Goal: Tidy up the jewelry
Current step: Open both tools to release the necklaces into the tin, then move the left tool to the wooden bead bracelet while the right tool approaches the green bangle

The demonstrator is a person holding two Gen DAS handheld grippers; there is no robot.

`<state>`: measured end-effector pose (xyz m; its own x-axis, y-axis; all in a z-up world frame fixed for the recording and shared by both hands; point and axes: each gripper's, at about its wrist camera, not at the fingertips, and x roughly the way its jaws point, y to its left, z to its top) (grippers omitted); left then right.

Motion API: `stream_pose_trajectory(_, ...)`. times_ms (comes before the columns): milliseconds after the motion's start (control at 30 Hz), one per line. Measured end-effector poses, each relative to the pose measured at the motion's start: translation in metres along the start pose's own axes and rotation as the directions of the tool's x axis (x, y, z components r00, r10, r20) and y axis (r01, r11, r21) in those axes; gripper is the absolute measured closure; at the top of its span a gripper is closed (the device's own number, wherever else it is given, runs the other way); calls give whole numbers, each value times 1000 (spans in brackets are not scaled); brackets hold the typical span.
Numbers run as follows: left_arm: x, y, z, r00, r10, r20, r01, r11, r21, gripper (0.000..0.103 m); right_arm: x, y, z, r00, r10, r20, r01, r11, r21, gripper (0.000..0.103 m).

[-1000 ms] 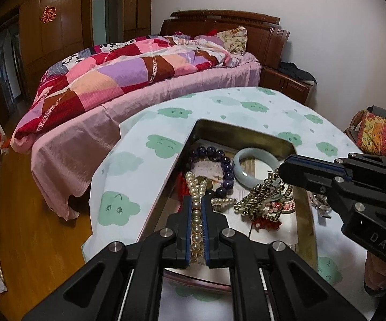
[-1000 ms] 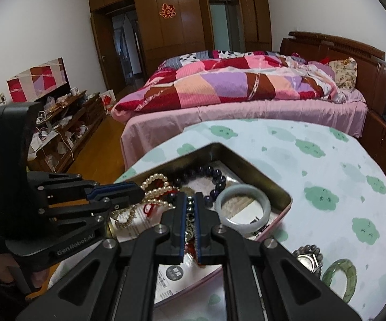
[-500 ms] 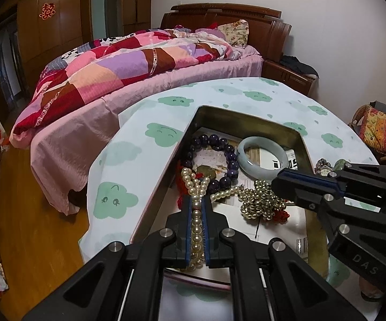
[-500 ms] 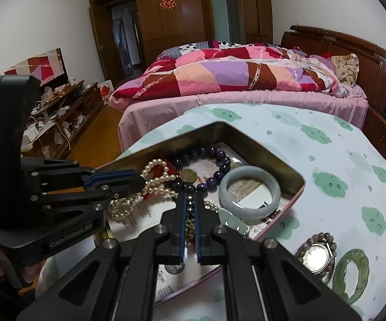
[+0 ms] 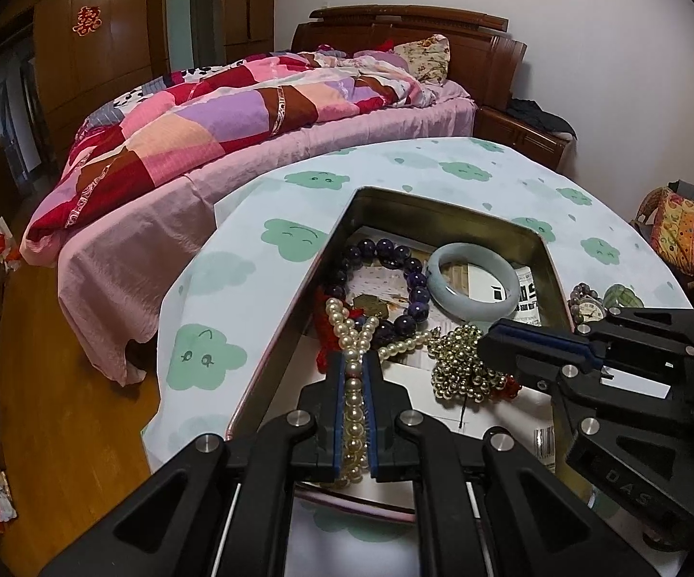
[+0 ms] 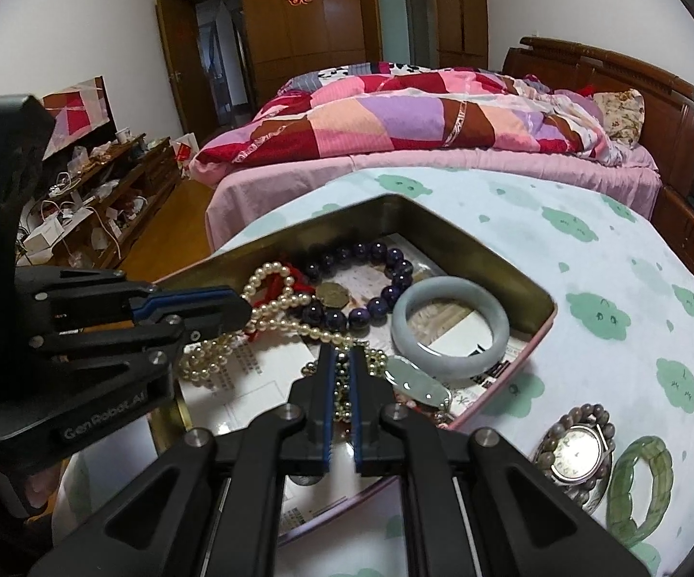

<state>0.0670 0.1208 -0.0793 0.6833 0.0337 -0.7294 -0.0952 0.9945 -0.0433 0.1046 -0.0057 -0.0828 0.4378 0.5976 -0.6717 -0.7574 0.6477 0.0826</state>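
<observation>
A metal tin point(image 5: 447, 204) point(image 6: 544, 298) on the cloud-print table holds jewelry. My left gripper point(image 5: 354, 360) is shut on a white pearl necklace point(image 5: 352, 336), which also shows in the right wrist view point(image 6: 270, 305), with its loose end lying in the tin. My right gripper point(image 6: 342, 360) is shut on a gold bead chain point(image 6: 342, 384), whose pile lies in the tin beside it in the left wrist view point(image 5: 462, 360). A purple bead bracelet point(image 5: 395, 259) point(image 6: 371, 259) and a pale jade bangle point(image 5: 472, 283) point(image 6: 450, 327) lie further in.
A watch with bead strap point(image 6: 577, 452) point(image 5: 587, 305) and a green bangle point(image 6: 640, 485) lie on the table point(image 6: 611, 264) outside the tin to the right. A bed with a patchwork quilt point(image 5: 250, 115) stands beyond the table. A cluttered shelf point(image 6: 87, 192) is at the left.
Both grippers have come lower over the tin with their strands. The gold bead chain has settled into a pile on the tin's floor.
</observation>
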Motion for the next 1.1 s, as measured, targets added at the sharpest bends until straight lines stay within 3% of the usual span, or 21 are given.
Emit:
stream_pose_trajectory(100,-2,-2,2,1000,1,11,-1,1000,5,94,1,-2,0,1000,2,1,-2,1000,12,90)
stream_pose_trajectory(167,-6,-3,4,1000,4,25,-4,1000,8,74,-1,-5,0,1000,6,4,-6,1000,26,74)
stream_pose_trajectory(200,-8,-3,4,999,15,37,-15,1000,7,56,-2,-5,-1,1000,2,9,-3,1000,31,62)
stream_pose_trajectory(233,-10,-2,5,999,22,49,-22,1000,2,54,-4,-7,-1,1000,-5,17,5,999,38,57)
stream_pose_trajectory(500,-10,-5,4,998,29,52,-29,1000,-7,51,-20,-17,-2,999,-10,48,7,998,69,50)
stream_pose_trajectory(633,-15,-9,5,996,62,70,-63,998,3,50,-38,-33,-9,997,-53,53,48,995,87,40)
stream_pose_trajectory(767,-20,-21,5,994,63,86,-65,998,17,50,-58,-59,-23,993,-109,51,101,985,137,40)
stream_pose_trajectory(1000,-25,-54,5,995,5,96,-12,997,76,50,-80,-106,-51,965,-262,-5,258,945,203,41)
stream_pose_trajectory(1100,-24,-73,7,995,-25,98,15,994,106,50,-80,-116,-57,960,-278,-33,278,938,208,51)
